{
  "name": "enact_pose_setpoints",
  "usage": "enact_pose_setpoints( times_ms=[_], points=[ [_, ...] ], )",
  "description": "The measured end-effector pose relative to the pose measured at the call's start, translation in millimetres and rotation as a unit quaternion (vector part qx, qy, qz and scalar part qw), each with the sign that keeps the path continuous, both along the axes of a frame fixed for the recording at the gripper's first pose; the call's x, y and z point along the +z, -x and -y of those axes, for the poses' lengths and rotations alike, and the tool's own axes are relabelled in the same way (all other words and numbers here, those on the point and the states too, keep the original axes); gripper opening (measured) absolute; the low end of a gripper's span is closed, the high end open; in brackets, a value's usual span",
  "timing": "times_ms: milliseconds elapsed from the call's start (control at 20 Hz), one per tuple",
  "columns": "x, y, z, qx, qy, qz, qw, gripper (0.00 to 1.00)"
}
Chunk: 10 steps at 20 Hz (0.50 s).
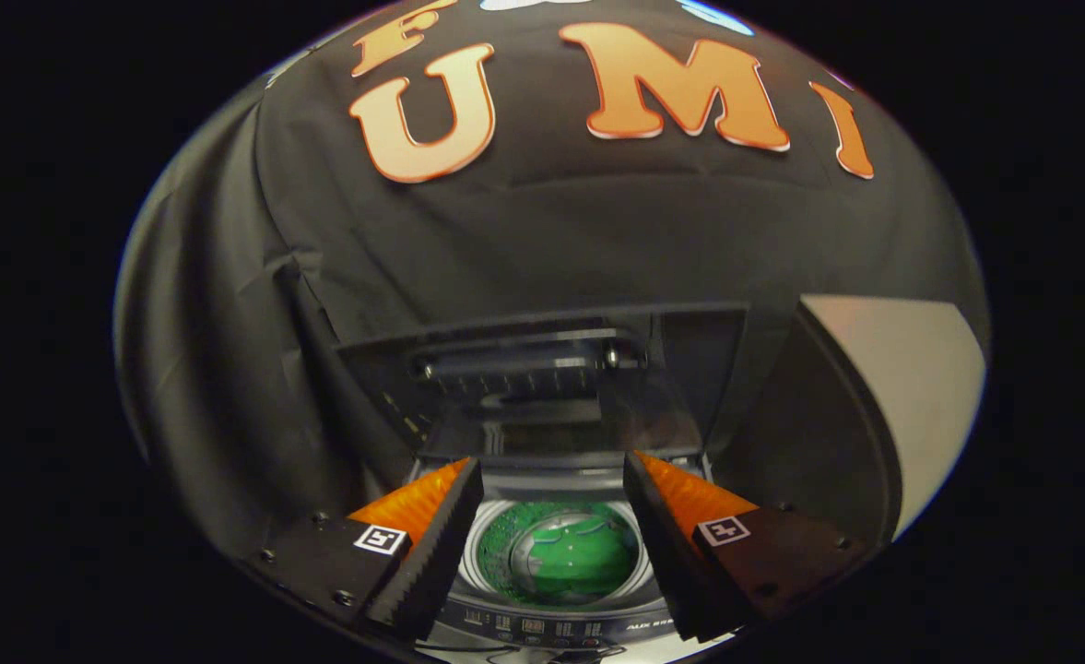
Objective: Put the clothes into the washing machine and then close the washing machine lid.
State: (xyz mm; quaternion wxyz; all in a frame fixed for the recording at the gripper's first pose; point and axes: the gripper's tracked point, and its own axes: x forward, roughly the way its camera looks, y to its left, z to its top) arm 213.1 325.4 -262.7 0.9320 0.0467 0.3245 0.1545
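Laundry already in the drum: one green garment (570, 558) lies bunched at the bottom of the single top-loading washing machine (556, 627), seen between and beyond the two fingers (431, 544) of the hand-held gripper (551, 544); those fingers stand well apart with nothing between them but open air, so the gripper holds nothing. One lid (542, 369), dark and glassy, stands tipped up at the back of the machine, resting open against the booth's black cloth wall (229, 369), which judging by the task is why the drum mouth is clear for loading; it has not yet been brought down. One row of controls (542, 629) runs along the front edge of the machine, just ahead of the fingertips; its markings are too small to read. One pale curved panel (911, 397) rises to the right of the machine; what it belongs to cannot be told. With the garment inside, the loading part looks done; closing the lid appears to be what remains, and the gripper, held above the opening and facing the raised lid, seems placed for that reach.
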Motion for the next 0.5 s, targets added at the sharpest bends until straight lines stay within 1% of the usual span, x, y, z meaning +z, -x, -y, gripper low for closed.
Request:
enact_pose_setpoints(
  times_ms=[250,400,500],
  points=[
    [47,-36,-12,0.008,-0.005,0.049,0.999,0.99],
    [59,-66,-21,0.012,0.000,0.068,0.998,0.99],
    [57,-85,-23,0.014,0.006,0.071,0.997,0.98]
  ],
)
